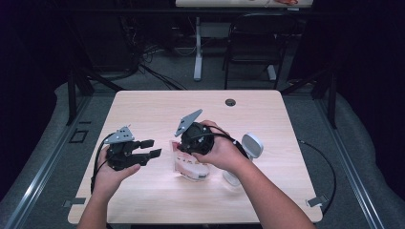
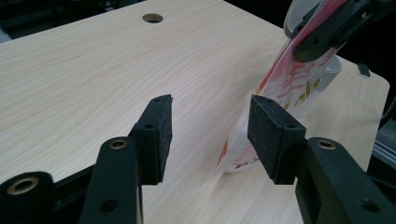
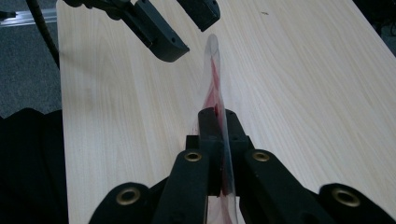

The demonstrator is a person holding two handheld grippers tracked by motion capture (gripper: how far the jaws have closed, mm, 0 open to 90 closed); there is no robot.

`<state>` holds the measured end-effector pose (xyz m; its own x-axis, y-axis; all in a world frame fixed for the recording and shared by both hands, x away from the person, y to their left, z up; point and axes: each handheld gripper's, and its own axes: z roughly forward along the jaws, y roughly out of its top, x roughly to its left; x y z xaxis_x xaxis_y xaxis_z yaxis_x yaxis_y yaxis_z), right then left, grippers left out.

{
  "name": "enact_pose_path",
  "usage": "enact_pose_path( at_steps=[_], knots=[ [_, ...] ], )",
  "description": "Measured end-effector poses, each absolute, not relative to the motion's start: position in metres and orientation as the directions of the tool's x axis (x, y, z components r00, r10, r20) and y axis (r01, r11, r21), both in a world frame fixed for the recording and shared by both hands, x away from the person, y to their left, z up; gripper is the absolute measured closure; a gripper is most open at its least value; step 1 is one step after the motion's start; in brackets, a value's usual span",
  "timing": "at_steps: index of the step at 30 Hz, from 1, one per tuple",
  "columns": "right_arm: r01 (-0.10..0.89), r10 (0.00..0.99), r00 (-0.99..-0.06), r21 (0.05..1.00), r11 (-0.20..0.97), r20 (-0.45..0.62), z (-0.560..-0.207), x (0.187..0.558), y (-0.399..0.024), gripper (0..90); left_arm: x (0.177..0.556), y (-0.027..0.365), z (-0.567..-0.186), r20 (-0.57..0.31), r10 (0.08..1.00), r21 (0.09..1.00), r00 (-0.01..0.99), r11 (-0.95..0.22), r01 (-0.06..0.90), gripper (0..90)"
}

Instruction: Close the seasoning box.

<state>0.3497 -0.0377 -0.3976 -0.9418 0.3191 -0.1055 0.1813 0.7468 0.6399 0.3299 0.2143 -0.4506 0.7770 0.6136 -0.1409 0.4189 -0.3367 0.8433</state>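
Firmly between right hand-held gripper (image 3: 218,140) pads: packet (image 3: 214,79).

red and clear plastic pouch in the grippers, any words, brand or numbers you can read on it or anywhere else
None can be read.
Red and clear plastic pouch: red and yellow print, too blurred to read in the left gripper view.
Same pouch in the high view: print too small to read.
Same pouch, edge-on in the right gripper view: no print faces the camera.

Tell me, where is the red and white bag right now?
In the high view the bag stands near the table's middle, pinched by the right tool, with the open left tool just to its left.
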Motion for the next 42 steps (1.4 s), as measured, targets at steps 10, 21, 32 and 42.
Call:
enact_pose_path(
  at_steps=[10,21,32,42],
  knots=[
    [0.174,0.318,-0.942,0.660,0.731,-0.103,-0.389,0.345,-0.049,90.0,0.331,0.210,-0.455,-0.148,0.557,0.846,0.817,-0.357,0.396,49.2],
    [0.154,0.308,-0.944,0.673,0.724,-0.116,-0.377,0.340,-0.060,90.0,0.331,0.188,-0.467,-0.128,0.509,0.839,0.851,-0.402,0.367,47.9],
    [0.134,0.296,-0.948,0.695,0.707,-0.119,-0.364,0.335,-0.063,90.0,0.331,0.171,-0.480,-0.121,0.438,0.823,0.891,-0.456,0.337,45.5],
    [0.119,0.289,-0.949,0.707,0.697,-0.126,-0.356,0.331,-0.064,90.0,0.331,0.160,-0.486,-0.115,0.399,0.821,0.910,-0.477,0.313,47.2]
  ],
)
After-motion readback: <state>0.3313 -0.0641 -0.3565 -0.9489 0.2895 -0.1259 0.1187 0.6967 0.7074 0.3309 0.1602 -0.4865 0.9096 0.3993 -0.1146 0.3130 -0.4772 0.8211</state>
